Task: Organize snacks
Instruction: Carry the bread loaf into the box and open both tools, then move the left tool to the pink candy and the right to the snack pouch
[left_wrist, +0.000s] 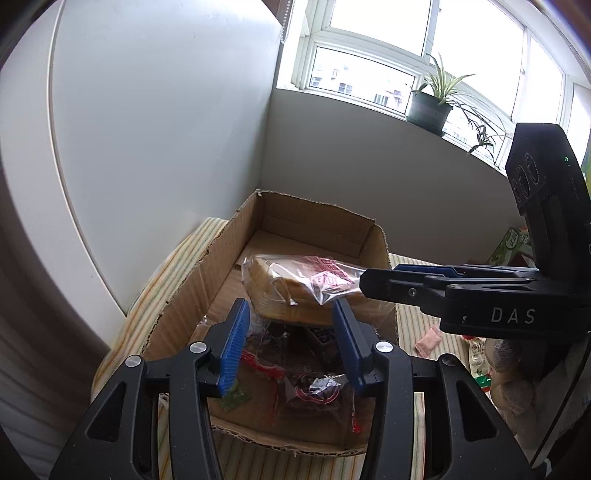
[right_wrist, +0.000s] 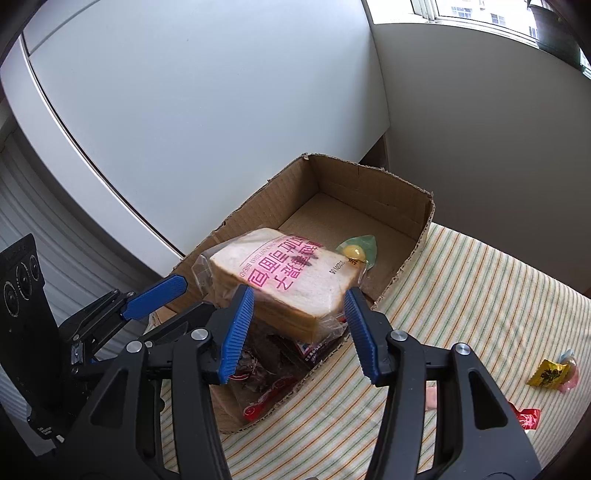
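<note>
An open cardboard box (left_wrist: 184, 295) (right_wrist: 402, 206) stands on a striped cloth. A clear bag of sliced toast with pink print (left_wrist: 291, 284) (right_wrist: 284, 277) rests in the box on top of dark snack packets (left_wrist: 306, 384) (right_wrist: 266, 362). My left gripper (left_wrist: 291, 347) is open and empty, just short of the bread, fingers on either side of it. My right gripper (right_wrist: 299, 328) is open and empty, its fingers either side of the bread's near corner; in the left wrist view it (left_wrist: 384, 282) reaches in from the right at the bag's end.
A green-and-yellow sweet (right_wrist: 358, 251) lies in the box behind the bread. Loose snacks lie on the cloth: a yellow packet (right_wrist: 548, 373), a red packet (right_wrist: 526, 419), a pink sachet (left_wrist: 428, 341). A potted plant (left_wrist: 430, 105) stands on the window sill. A white wall panel is left of the box.
</note>
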